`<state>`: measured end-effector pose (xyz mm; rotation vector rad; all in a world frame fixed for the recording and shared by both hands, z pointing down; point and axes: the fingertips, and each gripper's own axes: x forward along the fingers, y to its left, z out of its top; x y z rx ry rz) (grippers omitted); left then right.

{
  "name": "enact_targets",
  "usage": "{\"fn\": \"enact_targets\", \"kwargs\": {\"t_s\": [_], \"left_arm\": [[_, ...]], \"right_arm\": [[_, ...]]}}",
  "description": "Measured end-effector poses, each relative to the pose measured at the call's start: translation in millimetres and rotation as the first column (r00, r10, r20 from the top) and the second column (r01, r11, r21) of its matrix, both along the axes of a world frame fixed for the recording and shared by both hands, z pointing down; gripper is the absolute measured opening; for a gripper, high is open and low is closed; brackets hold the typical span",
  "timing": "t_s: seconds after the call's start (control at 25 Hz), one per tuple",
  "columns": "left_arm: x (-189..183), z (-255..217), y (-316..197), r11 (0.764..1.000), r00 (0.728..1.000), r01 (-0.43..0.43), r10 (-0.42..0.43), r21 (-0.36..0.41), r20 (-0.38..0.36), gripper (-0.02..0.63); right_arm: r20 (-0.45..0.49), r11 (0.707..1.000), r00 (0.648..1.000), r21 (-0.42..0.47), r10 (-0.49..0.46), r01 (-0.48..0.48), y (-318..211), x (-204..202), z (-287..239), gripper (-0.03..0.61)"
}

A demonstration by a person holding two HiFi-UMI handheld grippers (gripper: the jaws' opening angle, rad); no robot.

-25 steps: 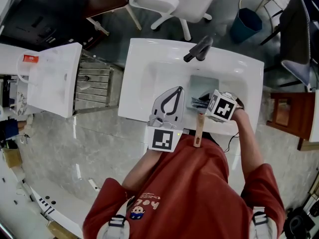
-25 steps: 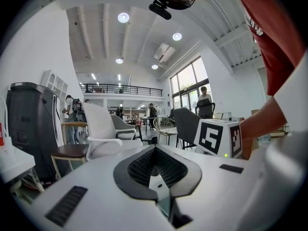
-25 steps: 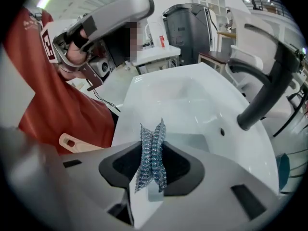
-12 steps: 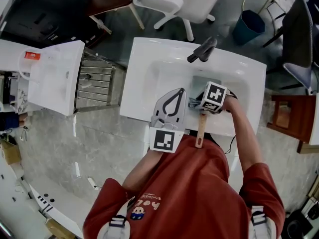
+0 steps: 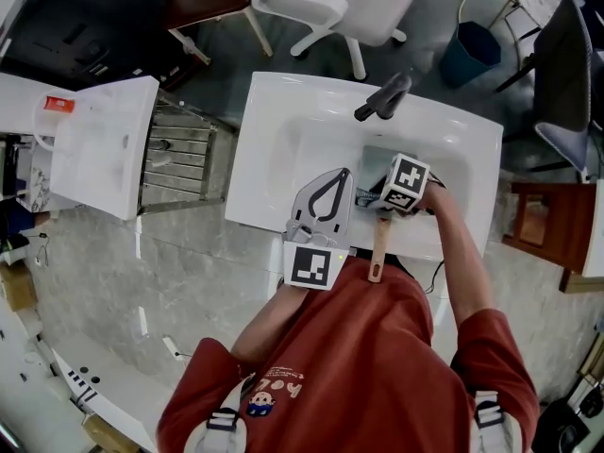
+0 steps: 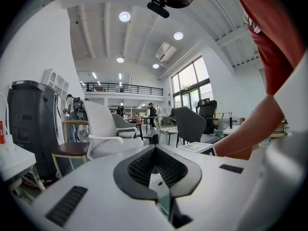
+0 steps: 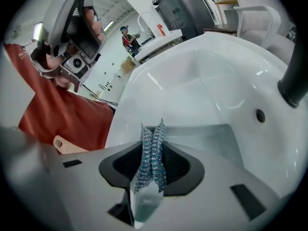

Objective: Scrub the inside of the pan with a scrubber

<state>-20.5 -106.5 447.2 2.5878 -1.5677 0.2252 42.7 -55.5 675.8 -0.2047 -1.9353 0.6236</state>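
In the head view a grey pan [image 5: 385, 158] lies in the white sink [image 5: 283, 130], its wooden handle [image 5: 377, 248] pointing toward the person. My right gripper [image 5: 376, 194] hangs over the pan's near side, shut on a blue-silver mesh scrubber [image 5: 368, 194]. The right gripper view shows the scrubber [image 7: 151, 153] pinched between the jaws of my right gripper [image 7: 153, 131], above the pan's grey inside [image 7: 211, 136]. My left gripper [image 5: 332, 176] rests over the sink's near rim, left of the pan. In the left gripper view, my left gripper [image 6: 155, 149] is shut on nothing.
A dark faucet [image 5: 382, 97] stands at the sink's far side, and an overflow hole [image 7: 260, 115] shows in the basin wall. A metal rack [image 5: 175, 159] and white counter [image 5: 99, 149] are to the left. A white chair [image 5: 330, 3] and blue bin [image 5: 464, 47] stand beyond.
My right gripper with the scrubber has shifted a little left and away from the person across the pan. The left gripper has stayed where it was.
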Motion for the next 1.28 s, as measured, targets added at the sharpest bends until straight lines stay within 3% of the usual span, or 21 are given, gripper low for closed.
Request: {"fn": "enact_targets", "kwargs": {"t_s": [0.12,0.36,0.56,0.76,0.96,1.28], "left_arm": [[-1,1,0,1.0,1.0,0.003,-0.003,-0.002,0.0,0.011],[-1,6,-1,1.0,1.0,0.0,0.0,-0.012,0.007,0.011],[-1,5,-1,1.0,1.0,-0.004,0.004,-0.011,0.007,0.011],[-3,7,-2,1.0,1.0,0.002,-0.002,-0.014,0.012,0.011],[-2,8,0,1.0,1.0,0.003,-0.003,-0.02,0.02,0.011],[-2,9,1,1.0,1.0,0.009,-0.008,-0.018,0.017,0.011]], "right_arm": [[0.005,1.0,1.0,0.015,-0.004,0.004,-2,0,1,0.137],[-0.026,0.99,1.0,0.141,-0.016,0.02,-20,2,14,0.138],[-0.055,0.969,0.998,0.245,0.035,-0.021,-48,6,30,0.138],[-0.108,0.914,0.992,0.406,0.071,-0.021,-76,10,49,0.138],[-0.163,0.821,0.982,0.571,0.097,0.014,-93,13,70,0.137],[-0.167,0.813,0.981,0.582,0.096,0.019,-94,12,72,0.137]]}}
